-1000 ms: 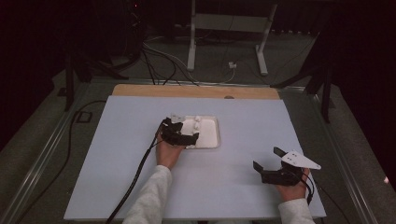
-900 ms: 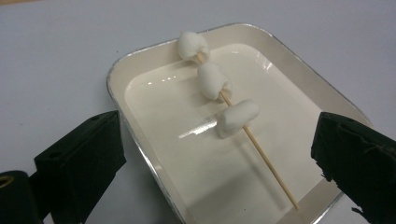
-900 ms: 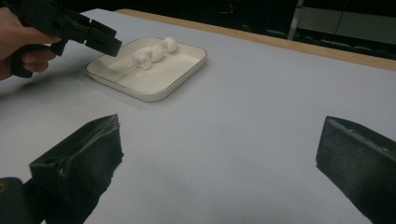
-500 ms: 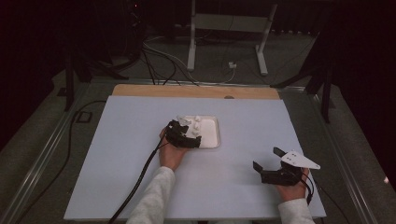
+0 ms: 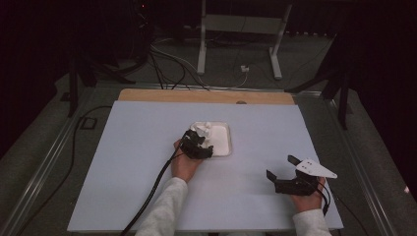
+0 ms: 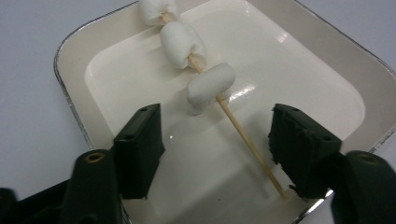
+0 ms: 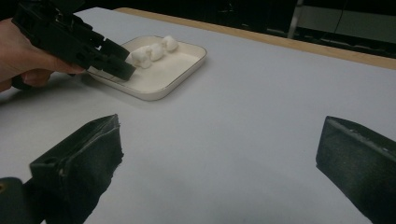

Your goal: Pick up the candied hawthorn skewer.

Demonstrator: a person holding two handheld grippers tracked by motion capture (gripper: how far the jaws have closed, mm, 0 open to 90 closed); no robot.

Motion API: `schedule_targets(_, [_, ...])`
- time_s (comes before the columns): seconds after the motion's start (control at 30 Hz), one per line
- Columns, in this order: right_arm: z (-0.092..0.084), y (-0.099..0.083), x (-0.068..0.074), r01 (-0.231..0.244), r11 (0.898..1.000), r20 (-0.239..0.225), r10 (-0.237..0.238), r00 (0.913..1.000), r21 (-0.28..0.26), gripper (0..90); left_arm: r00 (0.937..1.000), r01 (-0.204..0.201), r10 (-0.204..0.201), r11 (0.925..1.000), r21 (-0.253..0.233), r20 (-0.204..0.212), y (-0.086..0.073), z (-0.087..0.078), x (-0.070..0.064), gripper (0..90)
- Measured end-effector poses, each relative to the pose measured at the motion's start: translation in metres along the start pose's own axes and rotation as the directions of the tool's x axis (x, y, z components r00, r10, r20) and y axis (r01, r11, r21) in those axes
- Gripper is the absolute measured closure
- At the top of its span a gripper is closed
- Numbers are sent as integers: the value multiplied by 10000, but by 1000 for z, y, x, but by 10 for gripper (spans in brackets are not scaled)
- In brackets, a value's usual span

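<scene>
Nearest the person, the right gripper (image 5: 284,168) rests on the white table (image 5: 123,162) with its jaws wide apart and nothing between them. Farther in, the left gripper (image 6: 217,147) reaches into a shallow cream tray (image 6: 327,51); its jaws have just been closing and stand either side of a wooden skewer (image 6: 250,144) without touching it. Three white marshmallows (image 6: 211,86) sit threaded on the skewer's far end, lying in the tray.

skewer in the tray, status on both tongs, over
Left tongs closing around skewer, pads not yet touching. Three marshmallows threaded, lying in white tray. Right tongs open, idle over table. Nothing in the way.
</scene>
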State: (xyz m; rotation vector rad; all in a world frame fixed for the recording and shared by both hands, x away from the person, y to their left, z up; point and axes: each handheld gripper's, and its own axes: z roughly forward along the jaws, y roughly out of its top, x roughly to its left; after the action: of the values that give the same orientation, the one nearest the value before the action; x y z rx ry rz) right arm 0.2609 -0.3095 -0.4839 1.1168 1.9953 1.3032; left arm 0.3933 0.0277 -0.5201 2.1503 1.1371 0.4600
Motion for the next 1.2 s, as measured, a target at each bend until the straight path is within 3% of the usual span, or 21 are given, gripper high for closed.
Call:
schedule_targets(0.03, [0,0,0,-22,10000,-2,22,10000,-14,0,10000,8,-8,10000,39,-11,1,-1,1,532])
schedule_targets(0.07, [0,0,0,-22,10000,-2,22,10000,-14,0,10000,48,-48,9999,99,-21,1,-2,2,532])
schedule_targets(0.13, [0,0,0,-11,10000,-4,11,10000,-15,0,9998,169,-168,9996,227,-45,2,-3,6,655])
schedule_targets(0.33, [1,0,1,14,10000,-16,-14,10000,13,0,9980,637,-635,9947,808,-49,6,-6,14,806])
schedule_targets(0.53, [1,0,0,-10,10000,-10,10,10000,25,0,9891,1280,-1361,9835,1278,568,7,-10,21,859])
schedule_targets(0.67, [0,0,0,-34,10000,-2,34,10000,31,0,9884,1212,-1337,9802,1569,721,9,-12,17,821])
schedule_targets(0.7, [1,0,0,-37,10000,-7,37,10000,45,0,9901,1105,-1229,9802,1646,673,9,-11,18,878])
schedule_targets(0.8, [1,0,1,-5,10000,-26,5,10000,52,0,9881,1140,-1296,9784,1723,825,10,-11,20,896])
schedule_targets(0.9, [1,0,1,-9,10000,-35,9,10000,71,0,9871,1107,-1285,9787,1727,953,9,-12,22,900])
schedule_targets(1.03, [0,-1,-1,-98,9999,-16,98,10000,45,0,9757,1438,-1677,9757,1651,1414,7,-14,26,900])
schedule_targets(1.2, [0,-1,-2,-176,9998,-61,177,9998,30,0,9690,1544,-1745,9804,1226,1750,7,-28,27,900])
